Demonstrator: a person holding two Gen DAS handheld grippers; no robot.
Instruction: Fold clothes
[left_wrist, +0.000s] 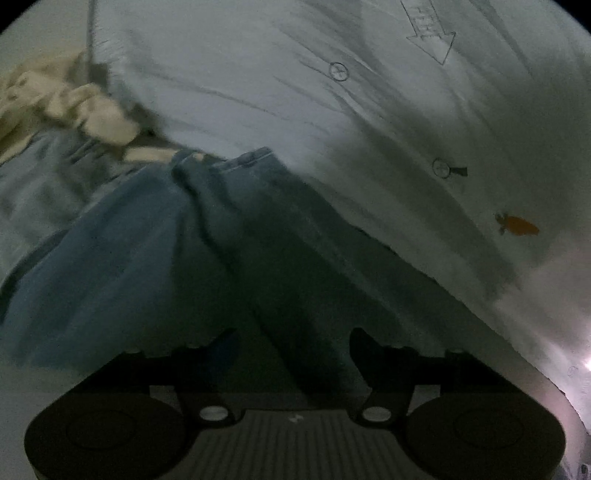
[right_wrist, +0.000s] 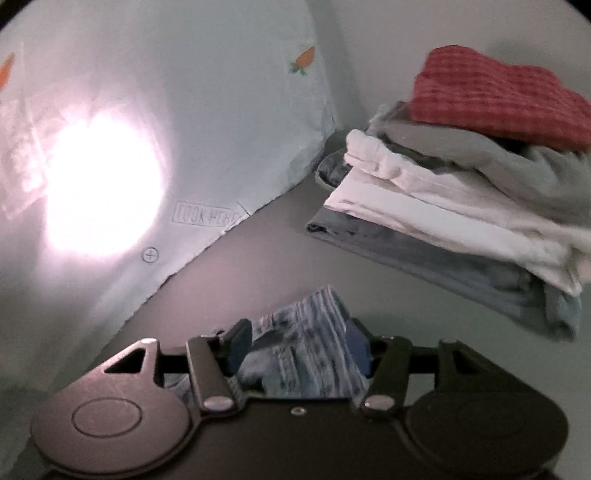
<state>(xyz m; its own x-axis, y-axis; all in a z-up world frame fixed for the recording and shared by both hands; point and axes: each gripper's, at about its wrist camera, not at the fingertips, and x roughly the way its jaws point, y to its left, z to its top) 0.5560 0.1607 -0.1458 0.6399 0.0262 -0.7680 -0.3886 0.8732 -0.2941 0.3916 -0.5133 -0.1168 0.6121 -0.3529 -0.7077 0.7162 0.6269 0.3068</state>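
A blue denim garment (left_wrist: 159, 236) hangs stretched in front of my left gripper (left_wrist: 293, 347), whose fingers stand apart with denim running between and over them; whether they pinch it is unclear in the dark view. My right gripper (right_wrist: 301, 347) is shut on a bunched fold of striped blue denim (right_wrist: 303, 350). A pale printed sheet with carrot motifs (left_wrist: 332, 92) lies behind the denim and also shows in the right wrist view (right_wrist: 166, 110).
A stack of folded clothes (right_wrist: 461, 199) sits at the right: a red checked piece (right_wrist: 498, 99) on top, grey, white and blue denim below. A crumpled cream garment (left_wrist: 74, 107) lies at far left. The grey surface (right_wrist: 258, 266) runs between.
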